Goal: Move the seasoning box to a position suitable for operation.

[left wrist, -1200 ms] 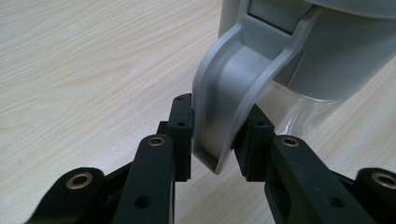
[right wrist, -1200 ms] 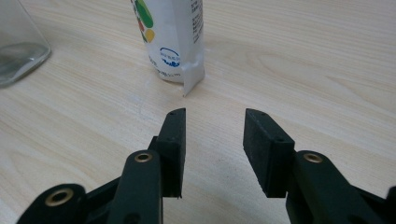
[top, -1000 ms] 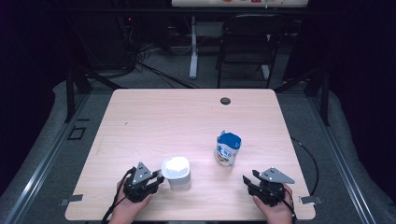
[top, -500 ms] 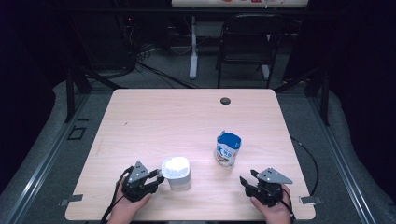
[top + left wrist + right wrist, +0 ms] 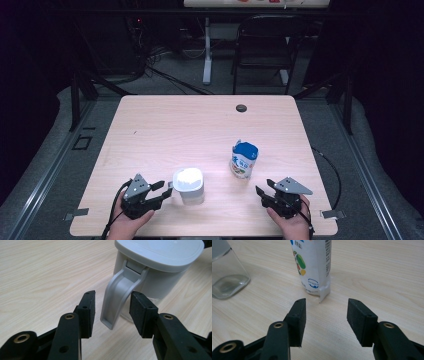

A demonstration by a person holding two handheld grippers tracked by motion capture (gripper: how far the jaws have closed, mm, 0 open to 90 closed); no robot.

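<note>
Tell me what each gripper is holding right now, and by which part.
Nothing is held. The left gripper has just been opening; the jug's handle stands between its jaws, untouched. The right gripper is open, short of the carton.

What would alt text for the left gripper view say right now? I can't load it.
The left gripper is open with the grey handle of a white lidded jug between its two black pads, neither pad touching it. The jug stands on the light wooden table.

Dim rm, light wood table (image 5: 165,125), grey floor (image 5: 60,165), dark chair (image 5: 262,45) behind, cables (image 5: 160,55) on floor
</note>
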